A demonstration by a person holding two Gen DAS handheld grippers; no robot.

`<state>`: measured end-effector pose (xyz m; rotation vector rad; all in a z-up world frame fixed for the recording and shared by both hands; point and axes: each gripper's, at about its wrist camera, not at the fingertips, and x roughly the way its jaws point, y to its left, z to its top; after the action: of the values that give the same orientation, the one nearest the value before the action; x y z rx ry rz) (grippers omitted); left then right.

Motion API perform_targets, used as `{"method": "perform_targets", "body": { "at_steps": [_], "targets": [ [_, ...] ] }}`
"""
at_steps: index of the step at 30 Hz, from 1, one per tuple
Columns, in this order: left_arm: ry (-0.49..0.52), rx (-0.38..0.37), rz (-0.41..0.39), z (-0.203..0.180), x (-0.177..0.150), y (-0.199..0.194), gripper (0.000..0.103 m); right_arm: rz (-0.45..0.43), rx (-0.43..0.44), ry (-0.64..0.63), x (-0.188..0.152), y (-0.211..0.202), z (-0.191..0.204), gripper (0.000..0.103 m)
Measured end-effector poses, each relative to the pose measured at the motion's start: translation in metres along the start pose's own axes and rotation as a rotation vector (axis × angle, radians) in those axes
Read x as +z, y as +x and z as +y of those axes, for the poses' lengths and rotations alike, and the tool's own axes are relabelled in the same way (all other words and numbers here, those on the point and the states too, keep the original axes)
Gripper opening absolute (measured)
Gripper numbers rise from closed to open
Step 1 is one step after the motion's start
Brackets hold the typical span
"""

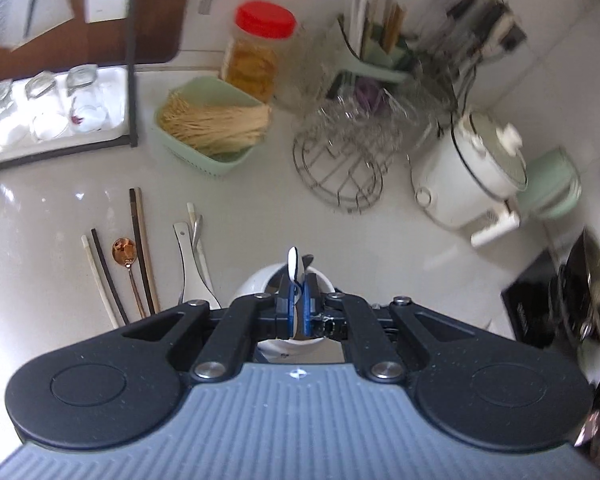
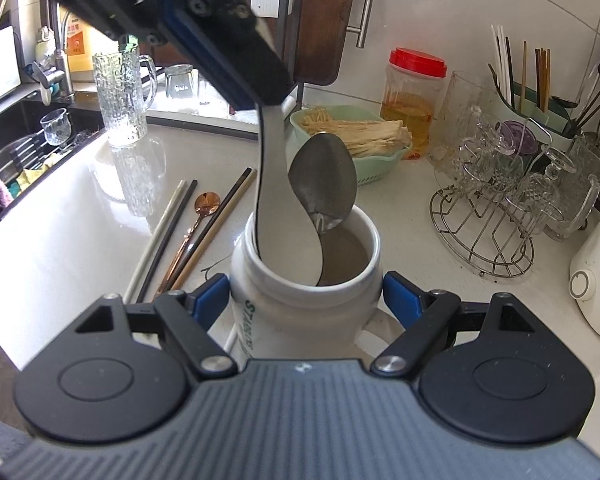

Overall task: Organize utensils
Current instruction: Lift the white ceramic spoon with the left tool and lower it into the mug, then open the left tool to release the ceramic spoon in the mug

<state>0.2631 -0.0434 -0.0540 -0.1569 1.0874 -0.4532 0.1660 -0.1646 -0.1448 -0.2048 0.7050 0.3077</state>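
Two grippers, left fingers (image 1: pixel 299 300) pinching white rice paddle (image 2: pixel 286 216), right fingers (image 2: pixel 306 300) clamping mug (image 2: pixel 300 300), metal spoon (image 2: pixel 324 180) clear only from right wrist

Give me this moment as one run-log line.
left gripper: shut on white spoon, bowl end inside mug | right gripper: jaws clamp white mug | metal spoon: in mug | chopsticks: on counter

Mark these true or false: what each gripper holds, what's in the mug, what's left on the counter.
1. The left gripper is shut on the white flat spoon. True.
2. The right gripper hangs empty. False: it clamps the white ceramic mug.
3. A grey metal spoon stands in the mug. True.
4. The rose-gold spoon is in the mug. False: it lies on the white counter among chopsticks.
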Motion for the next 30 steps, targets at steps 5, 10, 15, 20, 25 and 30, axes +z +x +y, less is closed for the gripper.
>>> {"method": "perform_targets", "body": {
  "at_steps": [5,10,15,20,25,30],
  "targets": [
    [0.059,0.008,0.092,-0.011,0.009,0.012,0.005,-0.001,0.003,0.000,0.000,0.000,-0.001,0.086],
    [0.066,0.016,0.158,-0.018,0.015,0.026,0.005,-0.005,0.008,-0.002,-0.001,0.000,-0.002,0.086],
    [0.094,0.028,0.197,-0.028,0.017,0.042,0.005,-0.012,0.011,-0.006,-0.002,0.000,-0.002,0.086],
    [0.108,0.045,0.230,-0.033,0.015,0.057,0.005,-0.019,0.021,-0.010,-0.003,0.000,-0.004,0.086],
    [0.113,0.049,0.267,-0.034,0.011,0.073,0.005,-0.023,0.026,-0.016,-0.003,-0.001,-0.004,0.086],
    [0.115,0.051,0.270,-0.035,0.008,0.081,0.005,-0.024,0.033,-0.022,-0.004,-0.001,-0.005,0.086]
  ]
}}
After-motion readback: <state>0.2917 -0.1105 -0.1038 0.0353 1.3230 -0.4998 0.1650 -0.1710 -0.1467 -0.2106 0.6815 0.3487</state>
